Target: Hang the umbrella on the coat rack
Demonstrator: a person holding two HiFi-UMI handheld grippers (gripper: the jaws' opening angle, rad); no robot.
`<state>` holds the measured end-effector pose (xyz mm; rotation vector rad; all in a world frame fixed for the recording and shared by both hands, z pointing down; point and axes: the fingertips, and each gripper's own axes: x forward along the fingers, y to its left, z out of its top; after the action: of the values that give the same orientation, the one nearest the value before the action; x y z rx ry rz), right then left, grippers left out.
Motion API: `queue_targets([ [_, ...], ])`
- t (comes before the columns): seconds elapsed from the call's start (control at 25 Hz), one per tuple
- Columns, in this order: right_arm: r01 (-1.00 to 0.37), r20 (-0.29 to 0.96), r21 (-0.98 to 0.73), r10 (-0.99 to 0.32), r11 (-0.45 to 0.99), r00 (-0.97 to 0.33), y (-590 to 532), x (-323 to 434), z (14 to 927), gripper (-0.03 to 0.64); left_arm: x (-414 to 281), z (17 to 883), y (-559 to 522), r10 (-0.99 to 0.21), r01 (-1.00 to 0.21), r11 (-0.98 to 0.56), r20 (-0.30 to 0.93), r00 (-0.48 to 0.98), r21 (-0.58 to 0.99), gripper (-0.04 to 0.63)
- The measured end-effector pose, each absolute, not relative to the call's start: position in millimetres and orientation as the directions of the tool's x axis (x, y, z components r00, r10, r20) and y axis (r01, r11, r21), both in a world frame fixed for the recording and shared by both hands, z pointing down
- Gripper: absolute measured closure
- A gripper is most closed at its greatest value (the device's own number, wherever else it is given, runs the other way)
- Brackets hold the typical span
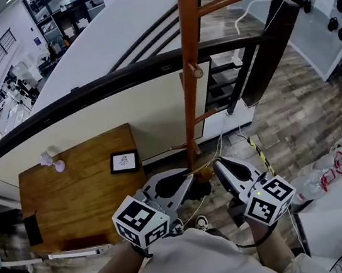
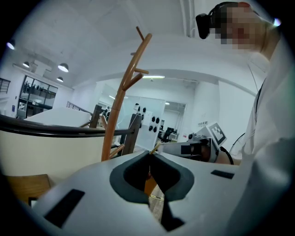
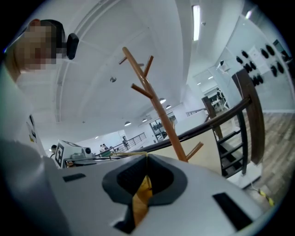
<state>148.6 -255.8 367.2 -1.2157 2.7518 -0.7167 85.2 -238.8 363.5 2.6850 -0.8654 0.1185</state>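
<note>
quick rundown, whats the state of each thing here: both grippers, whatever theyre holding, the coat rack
left hand-held gripper: shut on the thin yellow cord
right hand-held gripper: shut on the same cord
thin yellow cord: stretched between the two gripper tips
coat rack: upright, nothing on the pegs in view

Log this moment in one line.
left gripper: shut on yellow cord | right gripper: shut on yellow cord | coat rack: ahead, nothing hung
</note>
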Motion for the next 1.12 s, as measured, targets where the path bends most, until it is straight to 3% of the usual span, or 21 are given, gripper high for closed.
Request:
queue_targets([
  [0.6,-0.752,0.246,-0.399,-0.728,0.525,-0.640,-303,169,415,0.606,111,415,-286,-0.474,-0.531,-0.766,0.238,0.848,0.363,0.589],
  [1.12,-0.756,0.372,-0.478,-0.677,0.447,-0.635,-342,168,509,0.606,105,503,-322,-0.463,-0.570,-0.641,0.332,0.822,0.514,0.588],
])
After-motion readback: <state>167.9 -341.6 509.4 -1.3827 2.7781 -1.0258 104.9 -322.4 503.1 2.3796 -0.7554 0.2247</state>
